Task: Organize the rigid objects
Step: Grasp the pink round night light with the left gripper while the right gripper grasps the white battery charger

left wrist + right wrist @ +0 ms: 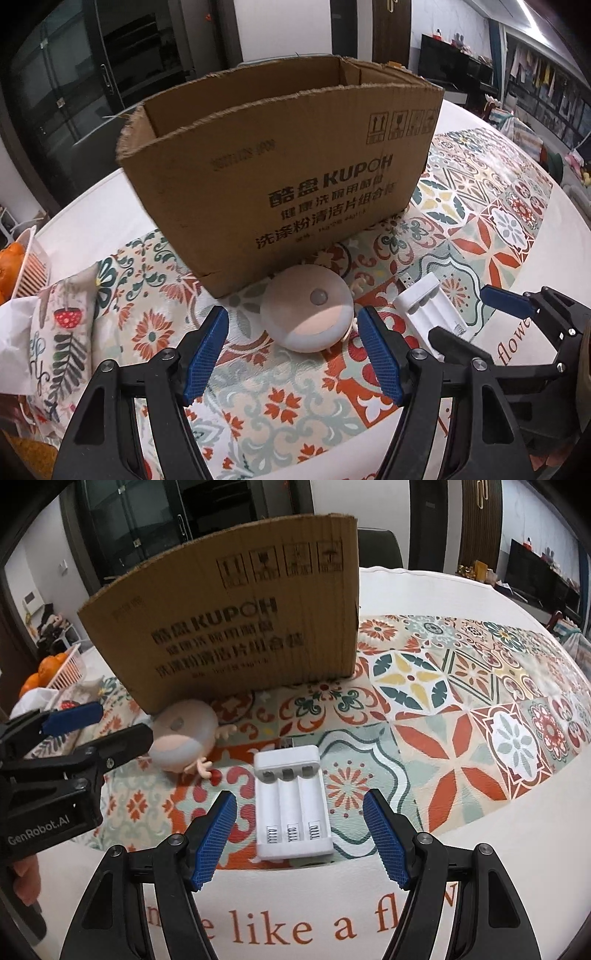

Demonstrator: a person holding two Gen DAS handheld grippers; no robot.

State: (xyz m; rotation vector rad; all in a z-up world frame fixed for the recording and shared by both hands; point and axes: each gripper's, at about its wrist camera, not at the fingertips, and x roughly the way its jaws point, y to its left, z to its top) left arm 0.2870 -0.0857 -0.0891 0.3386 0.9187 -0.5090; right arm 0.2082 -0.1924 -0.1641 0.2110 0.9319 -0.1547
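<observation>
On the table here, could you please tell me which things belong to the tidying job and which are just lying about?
Part of the job:
- round night light
- white battery charger
- cardboard box
- left gripper, open
- right gripper, open

Just lying about:
- oranges in a white basket
- patterned tablecloth

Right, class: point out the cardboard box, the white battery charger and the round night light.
cardboard box [280,177], left wrist view, printed front wall.
white battery charger [291,805], right wrist view, middle slot.
round night light [308,314], left wrist view, domed face.
</observation>
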